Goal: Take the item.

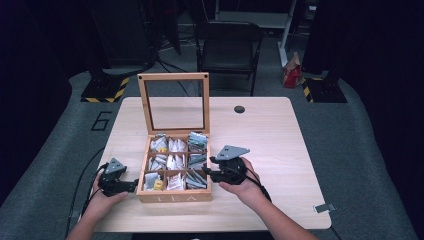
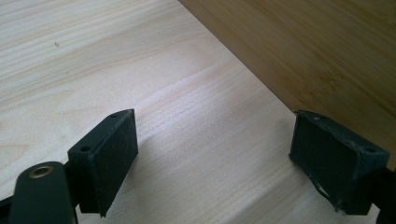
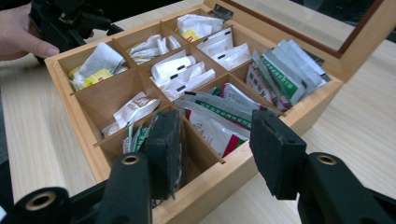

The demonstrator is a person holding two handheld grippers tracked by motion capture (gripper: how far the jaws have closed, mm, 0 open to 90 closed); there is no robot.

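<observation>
A wooden tea box (image 1: 174, 197) marked TEA stands open on the table, its glass lid (image 1: 173, 76) upright at the back. Its compartments hold several tea bags (image 3: 215, 116). My right gripper (image 1: 207, 167) (image 3: 215, 144) reaches into the box from its right side. One jaw dips into a front compartment among the bags, the other hangs over the box's rim (image 3: 243, 161), and the pads press on nothing. My left gripper (image 1: 134, 185) (image 2: 215, 158) rests open on the table beside the box's left wall (image 2: 317, 51), nothing between its jaws.
The light wooden table (image 1: 280, 145) has a round hole (image 1: 239, 109) near the back and a metal clip (image 1: 324, 207) at its right front edge. A black chair (image 1: 227, 42) and a red bag (image 1: 291, 75) stand on the floor behind.
</observation>
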